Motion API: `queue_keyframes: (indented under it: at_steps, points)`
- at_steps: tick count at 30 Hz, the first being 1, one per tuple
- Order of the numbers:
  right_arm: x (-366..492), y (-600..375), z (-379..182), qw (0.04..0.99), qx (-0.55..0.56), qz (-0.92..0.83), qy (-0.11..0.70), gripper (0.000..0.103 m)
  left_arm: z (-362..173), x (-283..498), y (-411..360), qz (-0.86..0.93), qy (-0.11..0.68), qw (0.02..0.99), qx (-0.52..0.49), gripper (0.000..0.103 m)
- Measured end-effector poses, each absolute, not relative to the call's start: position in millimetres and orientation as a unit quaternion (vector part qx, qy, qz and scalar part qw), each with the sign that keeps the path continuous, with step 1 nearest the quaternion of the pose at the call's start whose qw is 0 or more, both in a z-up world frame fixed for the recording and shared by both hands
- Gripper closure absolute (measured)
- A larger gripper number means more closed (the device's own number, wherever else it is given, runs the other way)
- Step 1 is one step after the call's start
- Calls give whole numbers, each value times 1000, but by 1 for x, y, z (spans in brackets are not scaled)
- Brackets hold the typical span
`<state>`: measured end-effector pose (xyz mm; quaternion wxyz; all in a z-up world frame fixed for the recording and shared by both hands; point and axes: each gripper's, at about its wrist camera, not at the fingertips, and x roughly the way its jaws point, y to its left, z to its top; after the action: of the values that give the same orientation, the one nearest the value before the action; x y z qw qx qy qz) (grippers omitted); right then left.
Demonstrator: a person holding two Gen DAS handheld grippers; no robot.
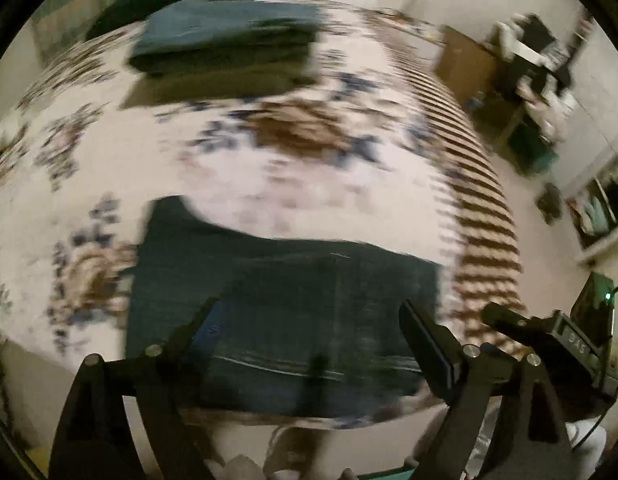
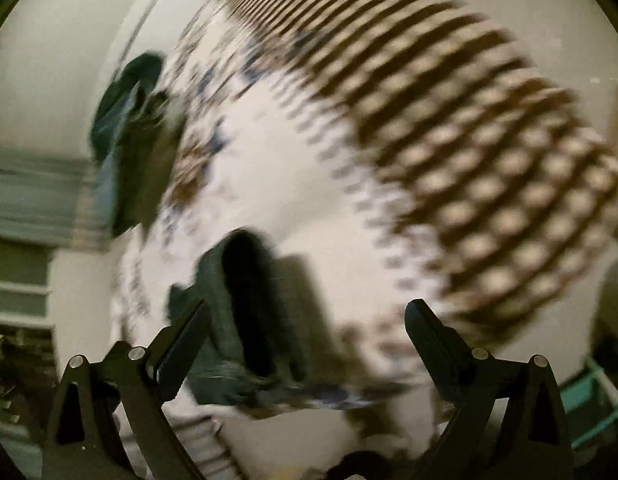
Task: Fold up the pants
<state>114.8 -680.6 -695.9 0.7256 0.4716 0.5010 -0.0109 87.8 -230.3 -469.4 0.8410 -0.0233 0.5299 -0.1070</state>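
Observation:
Dark blue-green folded pants (image 1: 285, 312) lie flat on a bed with a floral cover (image 1: 269, 184), near its front edge. My left gripper (image 1: 309, 312) is open and empty, hovering above the pants. The tip of my right gripper (image 1: 505, 320) shows at the right, beside the pants. In the right wrist view, which is motion-blurred, my right gripper (image 2: 307, 316) is open and empty, and the pants (image 2: 229, 320) show edge-on at lower left, by the left finger (image 2: 181, 340).
A stack of folded clothes (image 1: 225, 48) sits at the far side of the bed, also seen in the right wrist view (image 2: 125, 152). A brown checked band (image 1: 481, 200) runs along the bed's right side. Furniture and clutter (image 1: 525, 80) stand against the far right wall.

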Motion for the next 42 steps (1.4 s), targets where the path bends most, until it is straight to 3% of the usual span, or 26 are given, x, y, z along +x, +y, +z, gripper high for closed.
queue_keyframes:
  at_steps: [6,8,9,10,12,13,16,24,26,29,31,33,37,41,42]
  points:
    - [173,-638,-759,651,501,61,567,3,-510,129,-139,-10,575,818,-23,15]
    - [179,-627,-772,629,508,64,585,8,-525,140,-122,0,592,805,-22,15]
    - [179,-626,-771,634,513,66,576,44,-530,142,-116,0,599,800,-26,15]
    - [179,-624,-765,644,507,63,569,69,-535,145,-110,1,605,796,-30,15]
    - [176,-621,-747,667,488,45,561,89,-543,150,-102,-7,613,788,-47,15]
    - [174,-621,-738,673,486,40,556,90,-546,153,-100,-11,618,784,-56,15]
    - [166,-628,-718,694,463,10,551,92,-552,163,-98,-21,628,774,-79,15]
    - [159,-649,-746,686,446,-21,575,92,-586,207,-124,-51,651,750,-100,15]
    - [154,-655,-757,681,448,-31,578,90,-605,216,-126,-47,667,739,-83,10]
    - [149,-657,-764,675,445,-46,587,75,-614,220,-121,-57,676,729,-87,4]
    - [144,-661,-764,662,461,-50,588,50,-603,215,-117,-61,671,735,-75,4]
    - [136,-665,-757,652,484,-52,581,36,-587,208,-112,-61,661,744,-67,4]
    - [113,-662,-727,656,514,-58,550,35,-561,180,-103,-66,646,758,-64,4]
    - [100,-646,-739,630,532,-68,562,37,-564,155,-102,-68,655,750,-61,4]
    - [101,-641,-743,629,531,-72,563,57,-570,150,-102,-67,661,745,-61,4]
